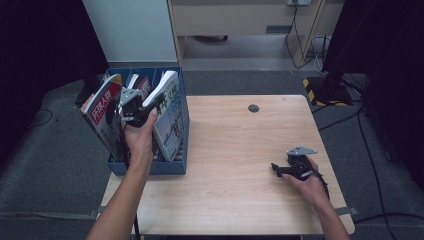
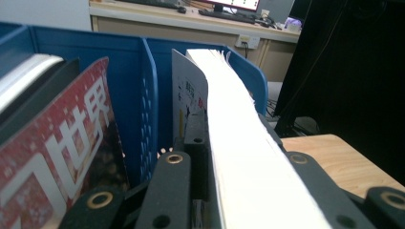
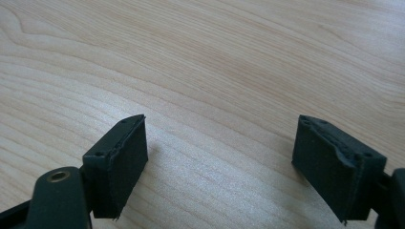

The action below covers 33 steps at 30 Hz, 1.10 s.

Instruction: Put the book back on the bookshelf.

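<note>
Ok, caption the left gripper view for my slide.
Left gripper clamps a white-paged magazine in the blue file rack.

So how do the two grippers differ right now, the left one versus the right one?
The left gripper is shut on a magazine standing in the blue file box; the right gripper is open, with nothing between its jaws. The left gripper is raised over the box at the table's left edge; the right gripper sits low over the bare wooden table. Both are black, two-jawed and hand-held.
</note>
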Each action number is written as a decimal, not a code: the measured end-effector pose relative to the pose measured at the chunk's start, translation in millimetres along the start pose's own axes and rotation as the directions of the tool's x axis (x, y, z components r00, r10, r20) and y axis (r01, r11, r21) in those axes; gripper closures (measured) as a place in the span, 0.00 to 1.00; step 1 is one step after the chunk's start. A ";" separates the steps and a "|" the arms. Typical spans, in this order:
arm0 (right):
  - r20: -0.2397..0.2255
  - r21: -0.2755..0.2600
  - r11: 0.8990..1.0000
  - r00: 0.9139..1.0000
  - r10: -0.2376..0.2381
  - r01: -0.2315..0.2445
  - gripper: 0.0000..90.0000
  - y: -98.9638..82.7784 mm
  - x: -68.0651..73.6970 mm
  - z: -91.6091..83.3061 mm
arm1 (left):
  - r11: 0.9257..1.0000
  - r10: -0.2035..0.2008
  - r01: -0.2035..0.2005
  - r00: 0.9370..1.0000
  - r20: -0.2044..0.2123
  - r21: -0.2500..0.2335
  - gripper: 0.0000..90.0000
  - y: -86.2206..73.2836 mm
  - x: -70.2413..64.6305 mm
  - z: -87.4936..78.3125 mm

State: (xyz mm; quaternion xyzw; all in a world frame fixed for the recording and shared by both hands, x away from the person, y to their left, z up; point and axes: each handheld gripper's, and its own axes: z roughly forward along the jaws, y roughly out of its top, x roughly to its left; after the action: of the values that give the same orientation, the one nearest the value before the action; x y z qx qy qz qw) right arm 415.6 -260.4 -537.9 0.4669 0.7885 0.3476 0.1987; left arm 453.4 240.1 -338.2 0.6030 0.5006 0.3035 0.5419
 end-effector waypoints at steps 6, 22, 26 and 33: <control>-0.001 0.002 1.000 1.000 0.001 -0.001 0.22 0.0 0.0 -0.1 | 1.000 -0.004 0.004 1.000 -0.004 0.005 0.81 -0.1 3.9 5.4; 0.000 0.000 1.000 1.000 0.001 -0.001 0.22 -0.1 0.0 0.0 | 1.000 -0.010 0.010 1.000 -0.004 -0.005 0.81 -11.5 7.3 14.0; -0.001 0.002 1.000 1.000 -0.001 0.001 0.22 0.0 -0.1 -0.2 | 1.000 -0.017 0.017 1.000 -0.008 -0.008 0.81 -12.2 9.0 13.2; -0.001 0.002 1.000 1.000 0.001 -0.001 0.22 0.0 0.0 -0.2 | 1.000 -0.012 0.012 1.000 -0.006 -0.009 0.81 -13.6 10.5 11.1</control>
State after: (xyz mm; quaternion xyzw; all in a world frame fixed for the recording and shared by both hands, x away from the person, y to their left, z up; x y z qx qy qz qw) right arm 415.4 -260.4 -537.8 0.4672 0.7888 0.3471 0.1975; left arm 463.1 244.9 -355.6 0.5966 0.5044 0.3046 0.5449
